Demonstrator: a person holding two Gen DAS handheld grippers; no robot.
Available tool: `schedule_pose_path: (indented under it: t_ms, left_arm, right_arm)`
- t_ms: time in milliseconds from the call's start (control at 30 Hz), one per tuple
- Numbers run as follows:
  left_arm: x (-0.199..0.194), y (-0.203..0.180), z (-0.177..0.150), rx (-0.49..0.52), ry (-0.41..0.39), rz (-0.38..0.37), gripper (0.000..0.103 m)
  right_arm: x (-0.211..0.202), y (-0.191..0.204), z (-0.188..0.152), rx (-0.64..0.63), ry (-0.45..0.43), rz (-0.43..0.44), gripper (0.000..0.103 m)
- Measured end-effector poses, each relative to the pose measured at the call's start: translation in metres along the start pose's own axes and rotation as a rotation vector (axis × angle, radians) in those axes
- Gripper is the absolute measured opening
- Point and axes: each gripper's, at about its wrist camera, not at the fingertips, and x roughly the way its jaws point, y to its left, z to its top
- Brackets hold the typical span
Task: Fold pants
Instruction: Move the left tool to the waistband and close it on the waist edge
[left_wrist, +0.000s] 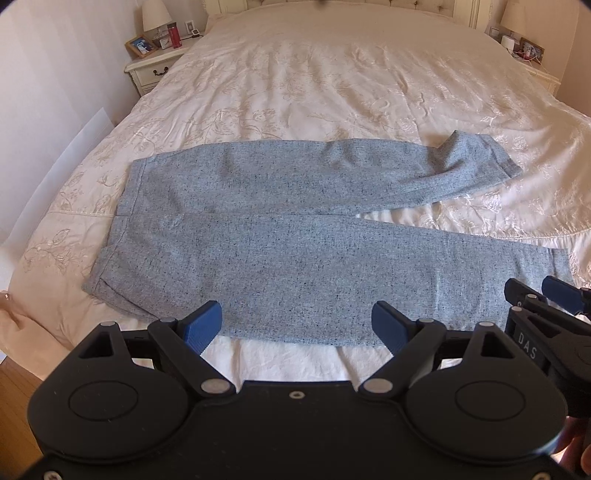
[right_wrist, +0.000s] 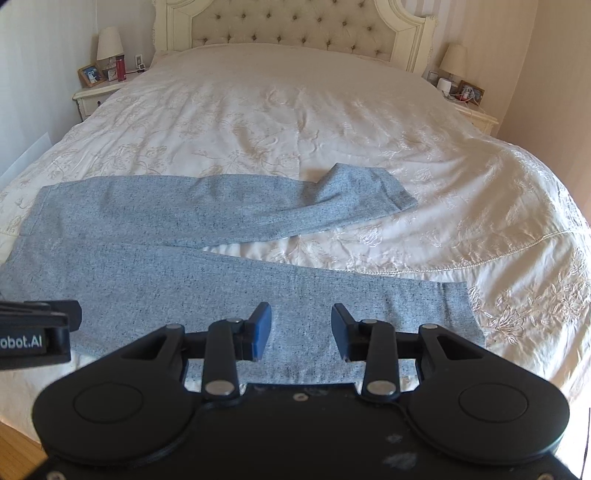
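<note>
Grey-blue flecked pants (left_wrist: 280, 236) (right_wrist: 207, 258) lie spread flat across a cream bedspread, waistband at the left, both legs running right. The far leg's cuff (right_wrist: 373, 188) is crumpled and bent up. The near leg ends in a flat hem (right_wrist: 454, 310). My left gripper (left_wrist: 297, 326) hangs open above the near edge of the pants, nothing between its blue pads. My right gripper (right_wrist: 301, 330) is open above the near leg towards the hem, its jaws apart and empty. Its fingers (left_wrist: 561, 295) show at the right edge of the left wrist view.
The bed (right_wrist: 295, 122) has a tufted headboard (right_wrist: 295, 29). Nightstands (right_wrist: 92, 98) (right_wrist: 476, 114) with lamps, photo frames and a red bottle flank it. Wooden floor (left_wrist: 14, 384) shows at the lower left. The near bed edge runs just under the grippers.
</note>
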Motion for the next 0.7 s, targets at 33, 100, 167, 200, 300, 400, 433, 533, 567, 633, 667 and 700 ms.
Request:
schedule_pose_path:
  t_ms: [33, 100, 167, 200, 300, 400, 433, 533, 567, 633, 667, 700]
  left_arm:
    - [0.004, 0.006, 0.000, -0.004, 0.003, 0.017, 0.089]
    - [0.013, 0.022, 0.002, -0.016, 0.006, 0.046, 0.089]
    - [0.024, 0.041, 0.003, -0.032, 0.014, 0.070, 0.089]
    - [0.031, 0.054, 0.004, -0.040, 0.019, 0.078, 0.089]
    - [0.051, 0.089, 0.009, -0.049, 0.036, 0.099, 0.088]
    - [0.071, 0.126, 0.016, -0.032, 0.034, 0.138, 0.088]
    - [0.079, 0.142, 0.018, -0.028, 0.033, 0.155, 0.088]
    - [0.106, 0.184, 0.028, -0.030, 0.053, 0.164, 0.088]
    - [0.116, 0.197, 0.031, -0.030, 0.063, 0.169, 0.088]
    - [0.137, 0.225, 0.038, -0.025, 0.076, 0.180, 0.087]
    - [0.146, 0.237, 0.041, -0.024, 0.082, 0.181, 0.087]
    - [0.156, 0.249, 0.044, -0.026, 0.089, 0.179, 0.086]
  right_arm:
    - [0.003, 0.006, 0.001, -0.007, 0.024, 0.032, 0.039]
    - [0.008, 0.019, 0.003, -0.024, 0.066, 0.092, 0.039]
    - [0.013, 0.032, 0.004, -0.037, 0.085, 0.128, 0.039]
    - [0.016, 0.040, 0.005, -0.042, 0.088, 0.133, 0.039]
    - [0.026, 0.067, 0.009, -0.068, 0.111, 0.150, 0.039]
    - [0.032, 0.094, 0.016, -0.057, 0.136, 0.150, 0.039]
    - [0.035, 0.104, 0.019, -0.049, 0.142, 0.161, 0.039]
    - [0.043, 0.135, 0.032, -0.028, 0.162, 0.160, 0.039]
    - [0.046, 0.145, 0.035, -0.021, 0.169, 0.162, 0.039]
    - [0.051, 0.166, 0.041, -0.013, 0.181, 0.165, 0.039]
    - [0.053, 0.177, 0.044, -0.014, 0.186, 0.169, 0.039]
    - [0.055, 0.186, 0.046, -0.014, 0.185, 0.174, 0.039]
